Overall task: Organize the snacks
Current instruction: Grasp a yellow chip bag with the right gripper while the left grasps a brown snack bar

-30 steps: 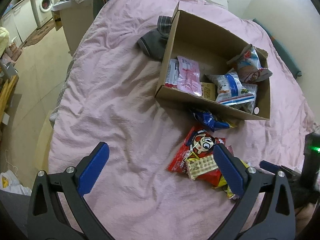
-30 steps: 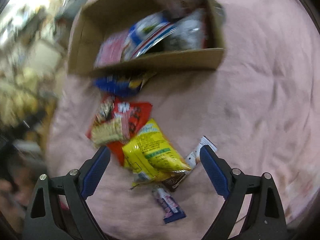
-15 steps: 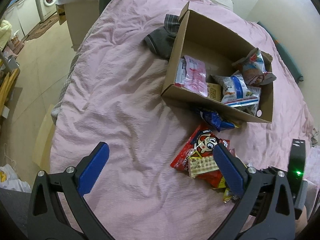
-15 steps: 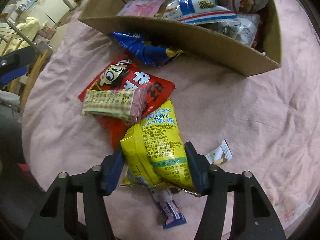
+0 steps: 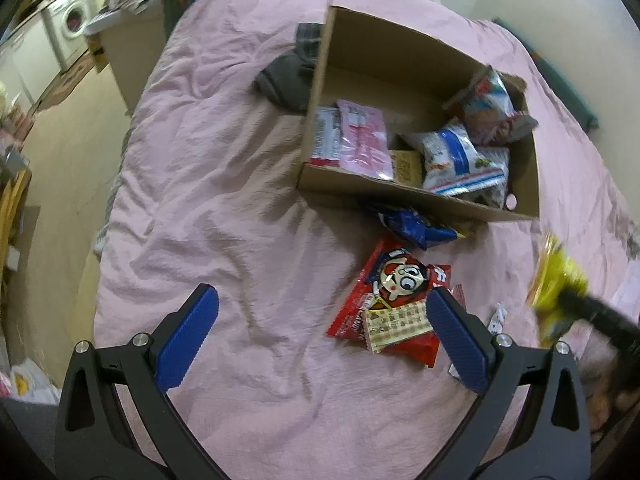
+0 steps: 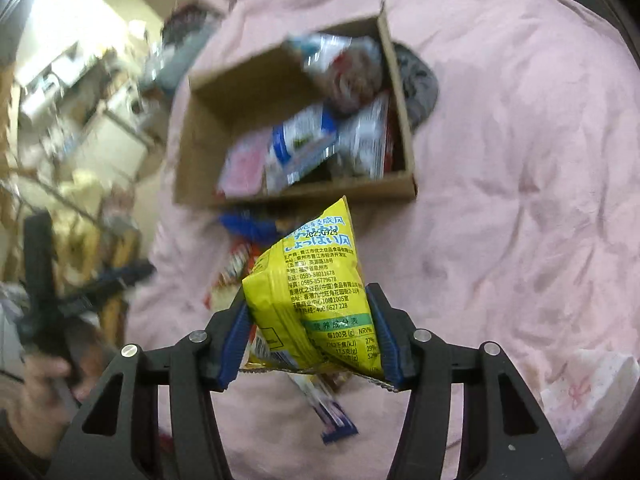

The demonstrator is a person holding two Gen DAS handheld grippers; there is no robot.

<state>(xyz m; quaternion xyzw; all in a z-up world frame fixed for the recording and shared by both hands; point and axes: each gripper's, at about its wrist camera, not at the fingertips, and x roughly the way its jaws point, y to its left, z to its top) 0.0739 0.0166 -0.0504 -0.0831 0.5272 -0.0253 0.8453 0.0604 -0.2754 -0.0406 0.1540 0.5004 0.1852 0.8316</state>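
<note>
My right tongs (image 6: 308, 334) have just closed on the yellow snack bag (image 6: 310, 292); both pads press its sides, bag clear of the pink bed cover (image 6: 520, 200). Cardboard box (image 6: 400, 120) lies ahead of them, packets inside. My left tongs (image 5: 320, 340) stand wide, nothing between. Red candy bag (image 5: 400, 284) lies just beside their right finger, blue packet (image 5: 412, 226) beyond, against the box.

Bare pink bed (image 5: 224, 184) is seen left of the box (image 5: 404, 196). The box's left half is open; packets (image 5: 460, 156) crowd its right. Snacks (image 5: 396, 308) lie before it.
</note>
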